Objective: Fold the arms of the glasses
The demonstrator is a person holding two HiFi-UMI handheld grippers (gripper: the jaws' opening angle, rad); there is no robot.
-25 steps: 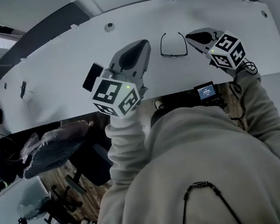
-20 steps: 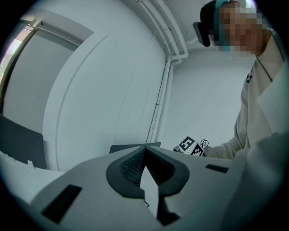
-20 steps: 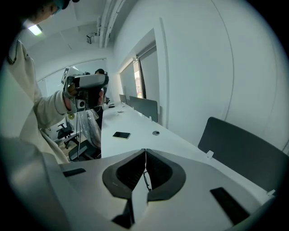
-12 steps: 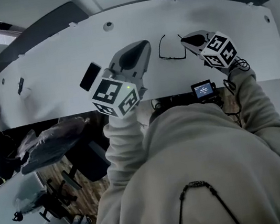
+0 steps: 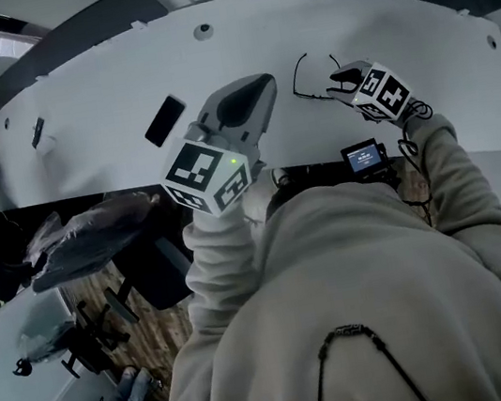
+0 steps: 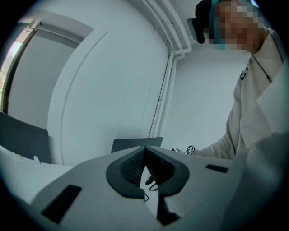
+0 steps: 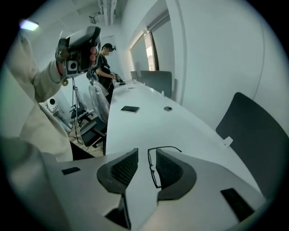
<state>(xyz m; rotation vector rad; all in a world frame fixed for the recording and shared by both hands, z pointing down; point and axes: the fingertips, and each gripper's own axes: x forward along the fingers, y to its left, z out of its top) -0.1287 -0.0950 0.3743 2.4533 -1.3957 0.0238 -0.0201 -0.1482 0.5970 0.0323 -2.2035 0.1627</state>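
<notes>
Glasses [image 5: 314,81]: lying on the white table [image 5: 103,115], both arms unfolded and reaching toward the far edge.
Right gripper [image 5: 338,85]: at the right end of the glasses, tilted down onto them. Its jaws are opening, with a thin dark run of frame [image 7: 153,173] between them, close to the right-hand pad but not pressed.
Which part that is: lens front or temple arm, I cannot tell.
Left gripper [image 5: 250,85]: jaws fully together with nothing in them, held above the table, left of the glasses.
Nearer hand: my right.
Next move, I judge: close on that end and swing an arm inward.
Containers: none in view.
Also on table: phone [image 5: 166,120], well apart from the glasses.
</notes>
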